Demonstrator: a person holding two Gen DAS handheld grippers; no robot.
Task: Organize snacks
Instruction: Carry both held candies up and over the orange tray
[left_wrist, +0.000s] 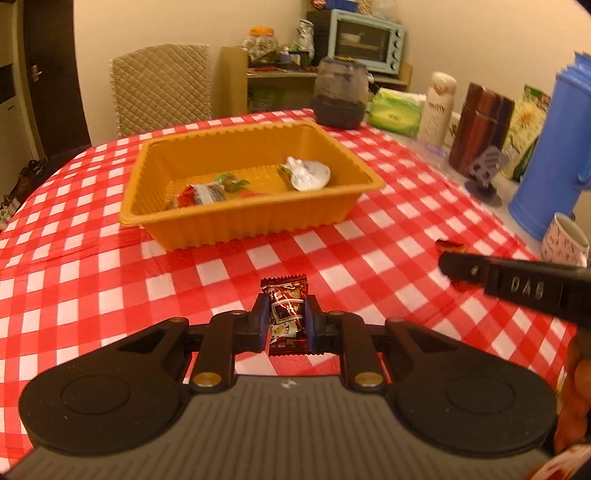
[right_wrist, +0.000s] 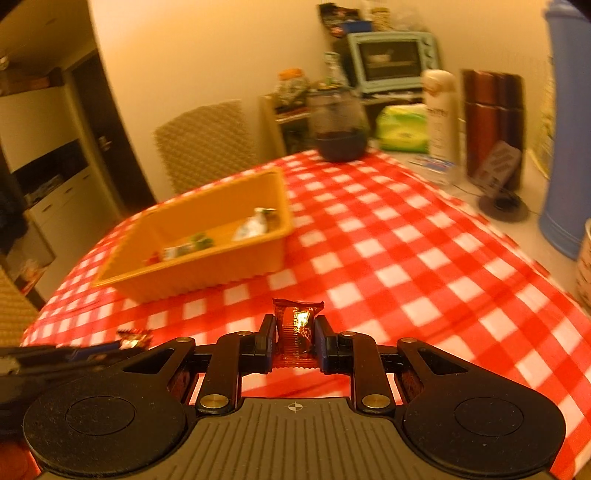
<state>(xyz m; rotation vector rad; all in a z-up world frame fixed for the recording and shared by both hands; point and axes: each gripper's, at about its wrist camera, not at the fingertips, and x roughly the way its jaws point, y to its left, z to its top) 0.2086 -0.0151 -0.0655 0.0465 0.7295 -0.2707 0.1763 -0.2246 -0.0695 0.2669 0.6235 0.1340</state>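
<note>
A dark brown snack packet (left_wrist: 286, 317) is being clamped between the pads of the left gripper (left_wrist: 287, 319) at the lower centre of the left wrist frame, above the red checked tablecloth (left_wrist: 369, 258). A red wrapped candy (right_wrist: 299, 330) is being pinched upright by the right gripper (right_wrist: 295, 341) at the lower centre of the right wrist frame. The orange tray (left_wrist: 255, 218) is being shown in the upper middle of the left view, on the tablecloth, with a white packet (left_wrist: 308, 173) and two or perhaps three wrapped sweets (left_wrist: 207, 194) lying inside; the blur is leaving their count uncertain. A blue jug (left_wrist: 550, 155) is being seen at the right edge.
</note>
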